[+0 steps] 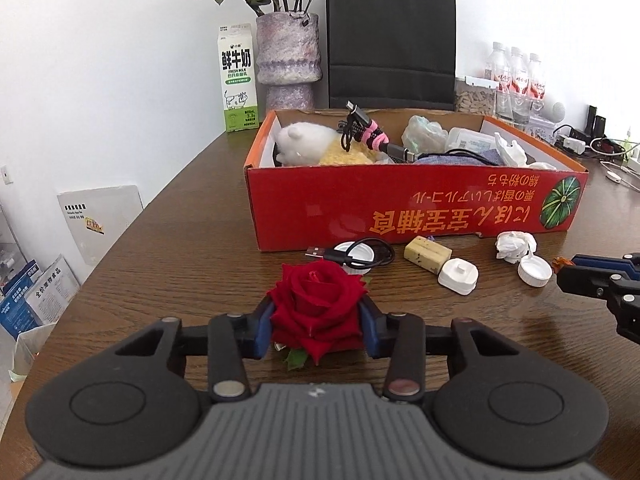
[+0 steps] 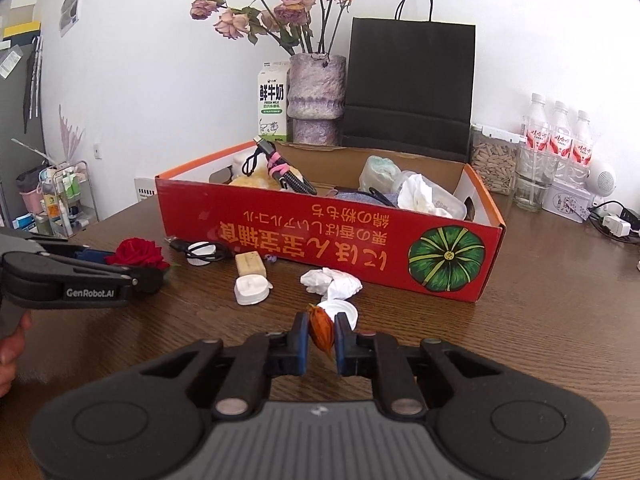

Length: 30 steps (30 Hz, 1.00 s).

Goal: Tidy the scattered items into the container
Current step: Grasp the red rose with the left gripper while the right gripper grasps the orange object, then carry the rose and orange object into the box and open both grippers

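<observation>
A red cardboard box (image 1: 400,204) (image 2: 320,240) stands on the brown table, holding a plush toy, cables, cloth and tissue. My left gripper (image 1: 318,320) is shut on a red rose (image 1: 318,308), which also shows in the right wrist view (image 2: 140,254). My right gripper (image 2: 322,332) is shut on a small orange-brown dried bud (image 2: 321,330). Loose in front of the box lie a black USB cable (image 1: 360,254), a beige bar (image 1: 426,256), a white plug (image 1: 458,278), crumpled tissue (image 1: 516,244) and a white cap (image 1: 534,272).
Behind the box stand a milk carton (image 1: 236,80), a purple vase of dried roses (image 1: 288,60) and a black paper bag (image 1: 392,40). Water bottles (image 2: 558,140), a jar and chargers sit at the back right. The table's left edge drops to floor clutter.
</observation>
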Tool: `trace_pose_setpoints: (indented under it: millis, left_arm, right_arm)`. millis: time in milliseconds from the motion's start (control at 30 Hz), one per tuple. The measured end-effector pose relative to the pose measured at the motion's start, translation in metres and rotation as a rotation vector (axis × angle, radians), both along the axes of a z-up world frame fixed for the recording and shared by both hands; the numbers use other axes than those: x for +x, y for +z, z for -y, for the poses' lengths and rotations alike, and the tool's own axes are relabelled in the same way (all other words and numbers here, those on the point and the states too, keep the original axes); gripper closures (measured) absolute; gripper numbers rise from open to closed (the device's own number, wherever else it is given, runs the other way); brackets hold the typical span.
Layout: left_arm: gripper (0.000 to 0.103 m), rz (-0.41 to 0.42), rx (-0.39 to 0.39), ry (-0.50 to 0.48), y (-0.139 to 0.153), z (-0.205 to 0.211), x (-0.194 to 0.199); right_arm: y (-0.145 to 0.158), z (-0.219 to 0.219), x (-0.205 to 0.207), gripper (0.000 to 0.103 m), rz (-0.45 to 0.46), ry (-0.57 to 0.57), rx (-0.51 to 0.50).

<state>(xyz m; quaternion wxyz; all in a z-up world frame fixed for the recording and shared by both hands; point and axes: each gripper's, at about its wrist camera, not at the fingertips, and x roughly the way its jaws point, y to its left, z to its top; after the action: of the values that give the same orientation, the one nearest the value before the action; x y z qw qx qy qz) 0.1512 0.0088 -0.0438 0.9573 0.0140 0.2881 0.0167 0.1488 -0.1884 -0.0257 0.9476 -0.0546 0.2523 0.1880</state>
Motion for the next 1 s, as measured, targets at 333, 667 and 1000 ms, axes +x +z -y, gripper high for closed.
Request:
trace_pose_setpoints:
  millis: [333,667,1000]
  left_arm:
    - [0.061,0.182,-0.045,0.038,0.018,0.010,-0.017]
    - [0.060,0.279,-0.058,0.007,0.055,0.028,0.011]
    - [0.060,0.339,-0.071,0.007,0.078,0.046,0.076]
  right_arm:
    - [0.009,-0.003,-0.003,0.091,0.096,-0.001,0.050]
    - [0.050,-0.012,0.023,0.091,0.206,-0.002,0.087]
    - [0.075,-0.011,0.081,0.091,0.255,-0.060,0.168]
